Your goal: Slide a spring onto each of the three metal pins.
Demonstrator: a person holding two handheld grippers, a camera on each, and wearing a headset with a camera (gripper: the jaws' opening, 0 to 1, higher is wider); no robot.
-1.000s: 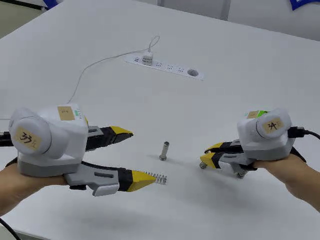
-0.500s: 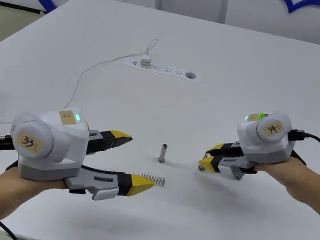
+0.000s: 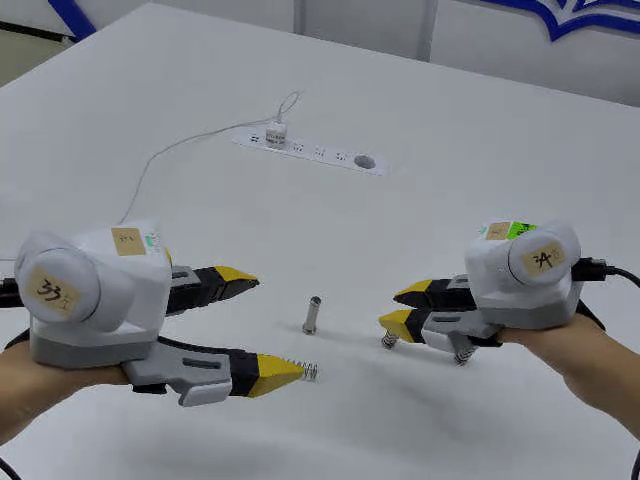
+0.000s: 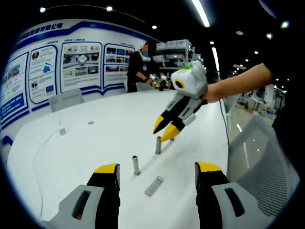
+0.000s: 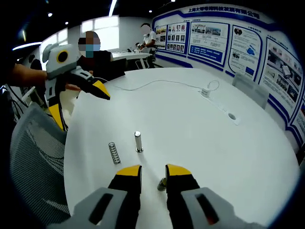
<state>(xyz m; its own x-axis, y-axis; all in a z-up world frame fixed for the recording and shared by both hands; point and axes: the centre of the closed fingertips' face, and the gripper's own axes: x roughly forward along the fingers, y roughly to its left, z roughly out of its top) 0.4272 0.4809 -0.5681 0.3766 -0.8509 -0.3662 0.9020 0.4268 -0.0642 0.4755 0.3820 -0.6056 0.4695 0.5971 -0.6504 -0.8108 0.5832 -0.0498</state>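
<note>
A short metal pin (image 3: 312,314) stands upright on the white table (image 3: 420,110); it is also seen as the pin (image 4: 136,165) and the pin (image 5: 137,141). A loose spring (image 3: 311,372) lies flat at the tip of my left gripper's near jaw, and shows as the spring (image 4: 153,185) and the spring (image 5: 113,152). My left gripper (image 3: 262,325) is open wide and holds nothing. A second pin (image 3: 388,340) stands just under the tips of my right gripper (image 3: 392,308), whose jaws are a little apart with nothing between them. A coiled piece (image 3: 462,352) pokes out beneath the right gripper's body.
A white power strip (image 3: 312,151) with a plugged-in adapter and a thin cable (image 3: 160,155) lies far across the table. Grey mesh chairs (image 5: 33,157) stand at the table edge. People stand in the background near the wall of posters.
The right gripper's jaws have parted slightly. The left gripper's near jaw now covers more of the spring. The head view has shifted; pins and spring lie where they were.
</note>
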